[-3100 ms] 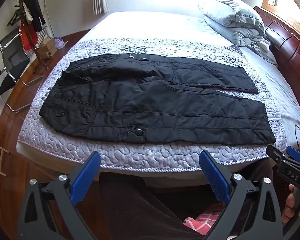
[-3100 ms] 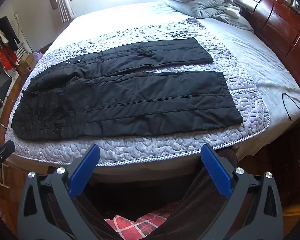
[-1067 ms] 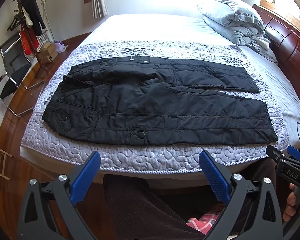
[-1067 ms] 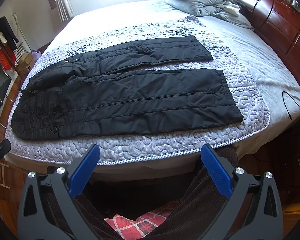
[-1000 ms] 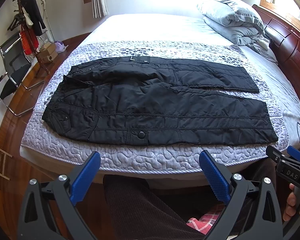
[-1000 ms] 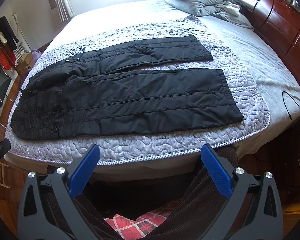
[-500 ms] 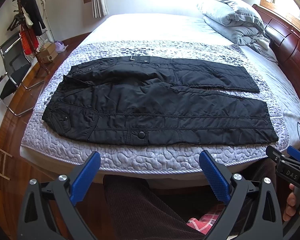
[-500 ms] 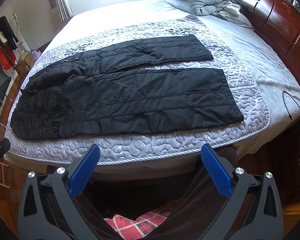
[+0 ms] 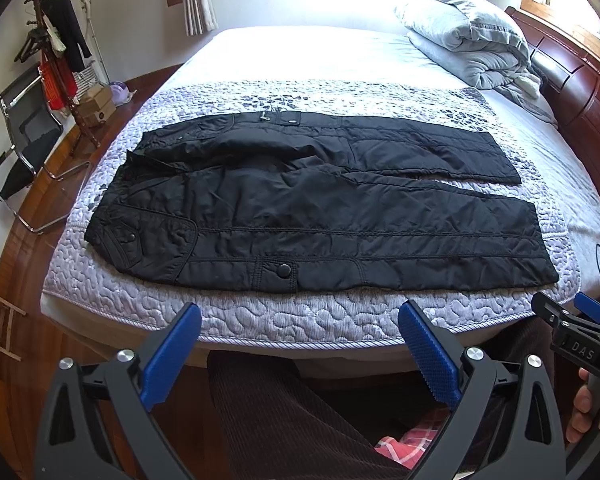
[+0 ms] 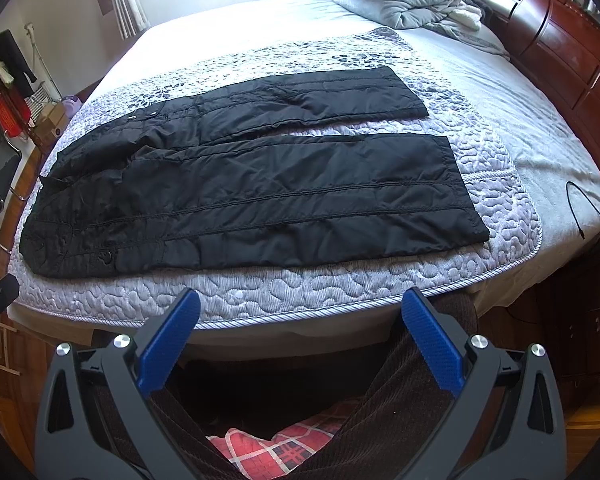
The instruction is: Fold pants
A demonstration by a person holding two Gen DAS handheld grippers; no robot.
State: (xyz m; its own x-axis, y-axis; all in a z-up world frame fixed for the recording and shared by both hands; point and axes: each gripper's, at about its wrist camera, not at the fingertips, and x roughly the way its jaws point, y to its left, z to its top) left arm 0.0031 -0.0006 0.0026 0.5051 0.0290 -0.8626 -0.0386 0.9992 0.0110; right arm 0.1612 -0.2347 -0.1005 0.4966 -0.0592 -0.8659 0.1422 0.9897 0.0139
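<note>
No change over the last second: both hand-held grippers, left (image 9: 300,354) and right (image 10: 300,350), stay spread short of the bed (image 9: 300,320), black quilted pants (image 9: 320,216) flat, folding unstarted.

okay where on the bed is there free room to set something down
Free: the white sheet between the pants and window wall, left of the duvet; also the quilt strip along the near edge. Crowded: the middle under the pants, and the duvet corner.

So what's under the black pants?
The black pants lie flat on a patterned grey quilt, which shows all around them. The part of the quilt directly beneath the pants is covered from view.
</note>
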